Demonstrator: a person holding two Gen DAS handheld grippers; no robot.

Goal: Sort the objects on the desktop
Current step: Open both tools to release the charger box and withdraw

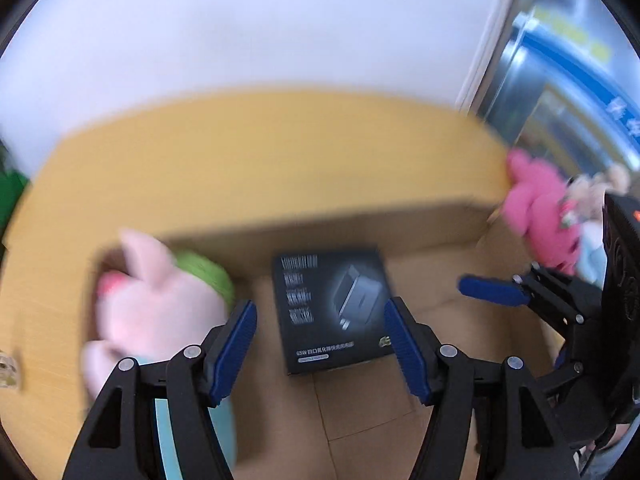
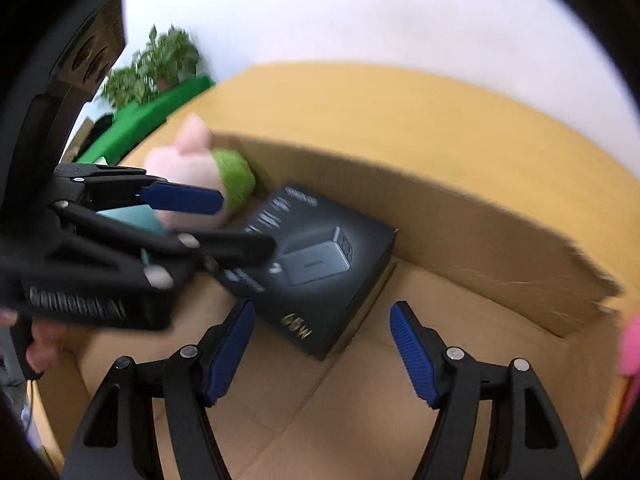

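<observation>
A black charger box (image 1: 334,304) lies flat on the floor of an open cardboard box (image 1: 360,400); it also shows in the right wrist view (image 2: 320,264). A pale pink plush pig with a green part (image 1: 160,300) lies in the box's left corner, also in the right wrist view (image 2: 200,168). My left gripper (image 1: 320,344) is open and empty, just above the charger box. My right gripper (image 2: 322,352) is open and empty over the box floor, and it shows at the right of the left wrist view (image 1: 492,290). The left gripper also shows in the right wrist view (image 2: 208,220).
The cardboard box sits on a yellow tabletop (image 1: 240,152). A bright pink plush toy (image 1: 540,216) rests by the box's right rim. A teal item (image 1: 224,420) lies under the pig. A green surface with plants (image 2: 152,80) is beyond the table.
</observation>
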